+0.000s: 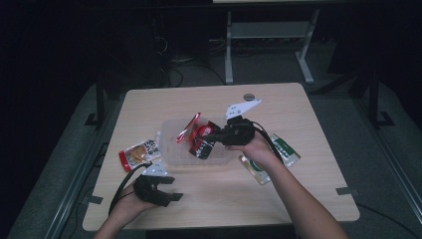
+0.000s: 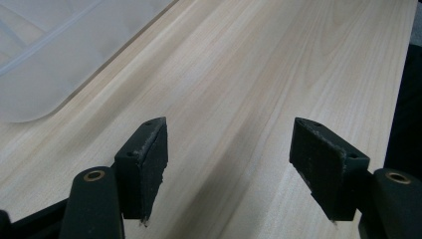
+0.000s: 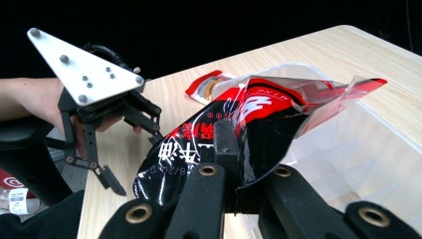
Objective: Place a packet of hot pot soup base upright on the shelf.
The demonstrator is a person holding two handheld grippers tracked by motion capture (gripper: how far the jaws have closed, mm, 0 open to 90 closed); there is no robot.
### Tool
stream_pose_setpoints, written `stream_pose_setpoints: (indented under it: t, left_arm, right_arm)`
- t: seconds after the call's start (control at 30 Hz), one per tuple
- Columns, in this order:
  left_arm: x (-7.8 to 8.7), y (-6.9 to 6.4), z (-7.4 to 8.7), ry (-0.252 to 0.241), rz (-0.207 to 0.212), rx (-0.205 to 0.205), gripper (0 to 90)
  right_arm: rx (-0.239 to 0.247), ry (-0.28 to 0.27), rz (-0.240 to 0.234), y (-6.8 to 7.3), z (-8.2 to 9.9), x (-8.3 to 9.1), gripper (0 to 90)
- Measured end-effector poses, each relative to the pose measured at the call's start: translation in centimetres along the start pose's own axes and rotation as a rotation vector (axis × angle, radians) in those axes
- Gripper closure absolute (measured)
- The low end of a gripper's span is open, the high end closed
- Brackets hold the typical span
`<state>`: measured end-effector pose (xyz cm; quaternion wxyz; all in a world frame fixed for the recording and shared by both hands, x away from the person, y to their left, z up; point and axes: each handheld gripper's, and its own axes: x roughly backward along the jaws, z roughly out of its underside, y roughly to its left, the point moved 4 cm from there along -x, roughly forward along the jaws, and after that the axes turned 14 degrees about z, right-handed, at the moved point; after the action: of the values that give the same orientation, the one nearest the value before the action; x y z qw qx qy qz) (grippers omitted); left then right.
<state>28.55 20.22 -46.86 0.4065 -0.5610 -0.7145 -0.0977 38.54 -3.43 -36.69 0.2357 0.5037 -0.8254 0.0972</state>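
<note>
My right gripper (image 1: 215, 135) (image 3: 239, 164) is shut on a red and black snack bag (image 1: 199, 137) (image 3: 239, 124). It holds the bag over the near side of a clear plastic bin (image 1: 171, 152) (image 3: 378, 154) at the table's middle. The bag's clear red top edge sticks up and away. My left gripper (image 1: 171, 190) (image 2: 229, 169) rests open near the front left of the table, with only bare wood between its pads (image 2: 152, 164). A corner of the clear bin (image 2: 45, 55) lies beyond it.
An orange and red snack packet (image 1: 137, 153) (image 3: 209, 85) lies left of the bin. A green and white packet (image 1: 276, 157) lies right of it, under my right forearm. The wooden table (image 1: 298, 199) ends close behind my left hand. A table frame stands on the floor beyond.
</note>
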Motion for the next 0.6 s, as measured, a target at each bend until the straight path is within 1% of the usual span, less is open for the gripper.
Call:
stream_pose_setpoints:
  t: [0.07,0.17,0.2,0.23,0.3,0.33,0.4,0.6]
  left_arm:
    - [0.0,-0.1,0.0,-0.004,0.001,0.002,31.1]
    - [0.0,-0.1,0.0,0.006,0.003,-0.001,31.1]
    - [0.0,-0.1,0.0,0.007,0.003,-0.002,31.2]
    - [-0.1,-0.1,0.0,0.001,0.005,-0.002,31.2]
    - [-0.1,0.0,0.0,0.004,0.007,-0.003,31.2]
    - [-0.2,-0.1,0.0,-0.002,0.007,0.003,31.2]
    - [-0.1,-0.1,0.0,0.002,0.008,-0.001,31.2]
    - [-0.1,-0.1,0.0,0.007,0.009,-0.003,31.2]
  right_arm:
    - [0.006,0.001,-0.008,0.1,-0.2,-0.6,89.5]
    - [0.007,0.006,-0.016,0.3,-0.4,-1.5,89.5]
    - [0.003,0.012,-0.022,0.4,-0.4,-2.0,89.5]
    - [0.003,0.012,-0.022,0.4,-0.4,-2.0,89.5]
    - [-0.006,0.015,-0.026,0.5,-0.3,-2.7,89.5]
    - [-0.008,0.02,-0.031,0.5,-0.2,-2.9,89.5]
    - [-0.012,0.022,-0.036,0.5,-0.2,-3.5,89.5]
    - [-0.013,0.063,-0.053,0.7,-0.3,-4.8,89.4]
